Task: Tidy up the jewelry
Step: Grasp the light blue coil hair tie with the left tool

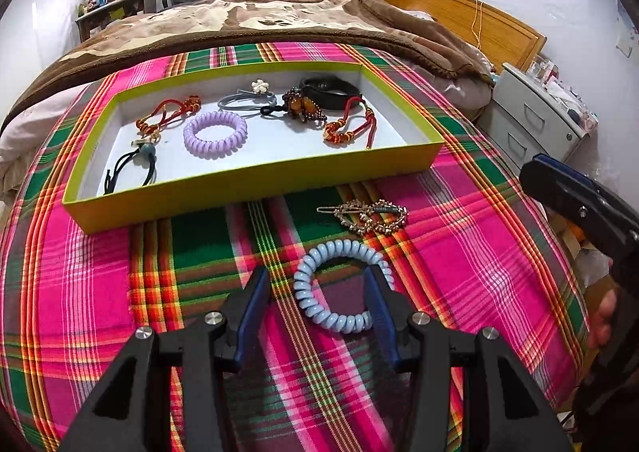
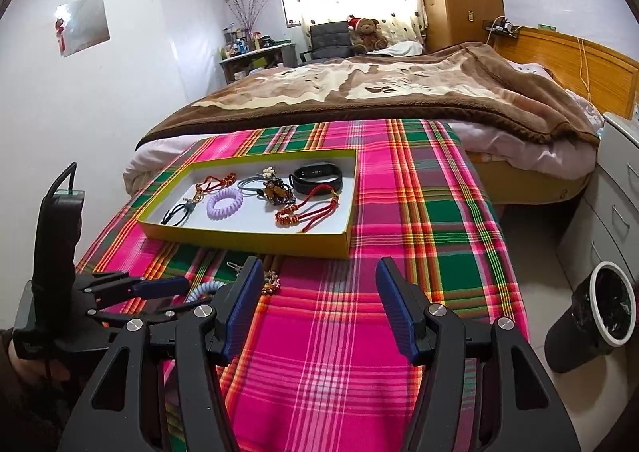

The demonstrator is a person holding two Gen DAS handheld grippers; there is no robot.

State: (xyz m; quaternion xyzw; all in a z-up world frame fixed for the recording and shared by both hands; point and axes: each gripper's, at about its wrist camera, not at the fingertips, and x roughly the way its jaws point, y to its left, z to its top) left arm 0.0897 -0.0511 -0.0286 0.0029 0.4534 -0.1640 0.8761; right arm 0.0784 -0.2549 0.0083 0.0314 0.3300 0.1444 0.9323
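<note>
Blue coil hair tie (image 1: 342,286) lay on the plaid cloth (image 1: 459,212) near the tray's (image 1: 255,182) front edge, between the left gripper's (image 1: 317,280) spread fingers; right gripper (image 2: 319,272) released.

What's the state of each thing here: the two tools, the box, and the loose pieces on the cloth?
Left tool: open, fingers straddling one side of the blue coil hair tie.
Right tool: open, empty, over bare cloth.
Blue coil hair tie: flat on the cloth, outside the box.
Sparkly hair clip: on the cloth, outside the box.
Box: open, holding several pieces.
</note>
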